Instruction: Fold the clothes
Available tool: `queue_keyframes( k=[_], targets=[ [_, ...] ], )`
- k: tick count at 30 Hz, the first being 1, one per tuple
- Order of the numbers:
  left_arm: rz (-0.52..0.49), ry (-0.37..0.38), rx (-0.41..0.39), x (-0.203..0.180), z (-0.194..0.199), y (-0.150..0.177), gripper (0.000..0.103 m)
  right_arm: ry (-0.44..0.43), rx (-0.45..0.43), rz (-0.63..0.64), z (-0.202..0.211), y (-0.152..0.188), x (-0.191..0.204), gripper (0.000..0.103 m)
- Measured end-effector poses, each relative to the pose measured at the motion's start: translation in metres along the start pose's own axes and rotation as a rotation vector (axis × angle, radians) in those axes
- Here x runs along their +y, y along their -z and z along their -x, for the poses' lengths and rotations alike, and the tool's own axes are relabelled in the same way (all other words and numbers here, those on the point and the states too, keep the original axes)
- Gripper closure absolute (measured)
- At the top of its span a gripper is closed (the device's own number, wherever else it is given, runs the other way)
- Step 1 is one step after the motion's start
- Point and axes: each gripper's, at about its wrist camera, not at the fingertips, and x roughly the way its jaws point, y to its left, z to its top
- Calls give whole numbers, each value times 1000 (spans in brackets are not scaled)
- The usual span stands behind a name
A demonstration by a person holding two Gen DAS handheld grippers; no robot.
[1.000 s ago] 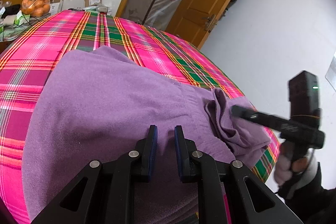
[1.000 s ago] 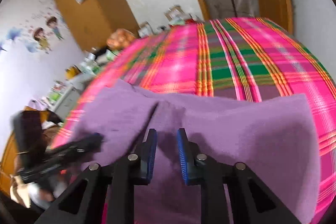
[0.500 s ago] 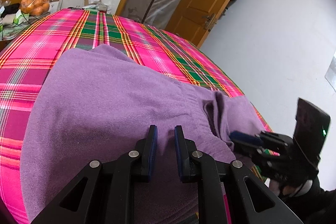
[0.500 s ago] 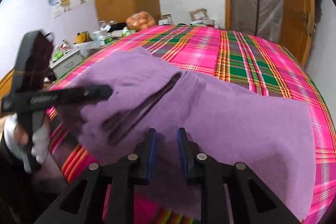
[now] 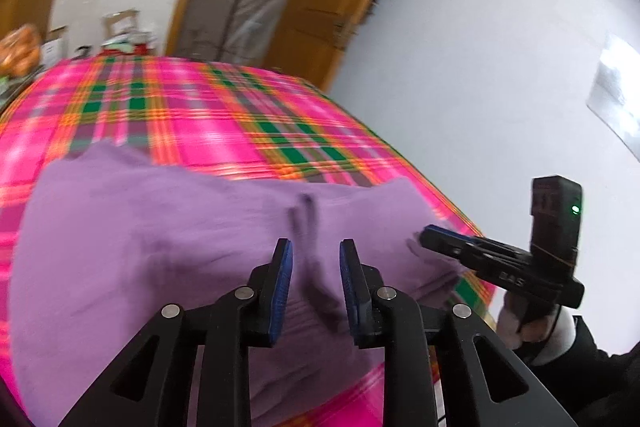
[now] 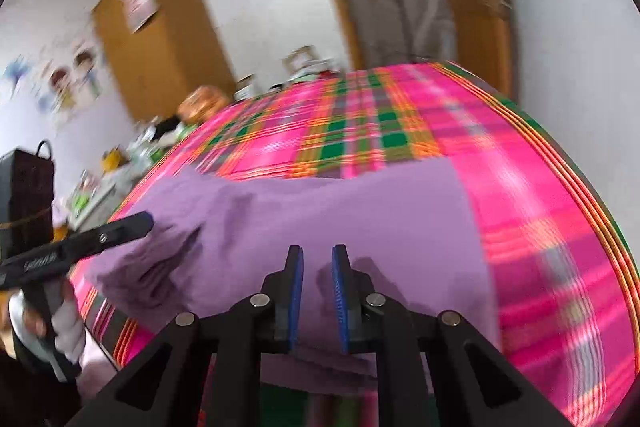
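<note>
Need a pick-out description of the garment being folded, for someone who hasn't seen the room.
Find the bed with the pink-and-green plaid cover. On its near edge lies the garment: plain purple, soft, partly folded, with bunched layers at one end. It is the only unpatterned cloth there.

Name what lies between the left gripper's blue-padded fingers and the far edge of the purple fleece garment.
Only bare purple fleece garment, crossed by one dark crease; nothing else lies there. The left wrist view shows it beyond the opening, empty left gripper.
</note>
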Motion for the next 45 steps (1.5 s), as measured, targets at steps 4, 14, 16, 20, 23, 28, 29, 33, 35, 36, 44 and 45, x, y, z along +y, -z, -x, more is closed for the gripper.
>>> queue_keyframes(
  k=[4, 14, 16, 20, 23, 28, 29, 33, 35, 36, 44, 45],
  targets=[
    [-55, 40, 23, -28, -28, -16, 78, 29, 8, -91, 6, 5, -33, 87],
    [230, -104, 128, 22, -87, -28, 81, -57, -4, -285, 10, 3, -78, 95],
    [203, -127, 125, 18, -87, -27, 81, -77, -20, -324, 7, -8, -84, 92],
    [160, -155, 99, 11, -87, -22, 81, -176, -2, -402, -12, -37, -97, 92],
    [162, -143, 95, 13, -86, -22, 81, -210, 73, -469, -46, -52, -112, 92],
    [156, -130, 92, 12, -89, -21, 81, -194, 104, -570, -66, -51, -136, 103],
    [157, -127, 92, 13, -88, -21, 81, -196, 96, -584, -67, -51, -139, 103],
    [159, -93, 89, 10, -81, -18, 81, -210, 33, -545, -42, -42, -132, 100],
    [150, -67, 82, 5, -71, -17, 80, -236, 2, -497, -25, -34, -121, 100],
    [136, -51, 74, 1, -64, -15, 80, -251, -11, -466, -17, -27, -114, 100],
    [-9, 31, 56, -26, -38, 10, 80, -60, -13, -149, 1, 17, -75, 103],
    [-9, 20, 73, -25, -41, 14, 80, -26, -21, -94, 4, 21, -71, 103]
  ],
)
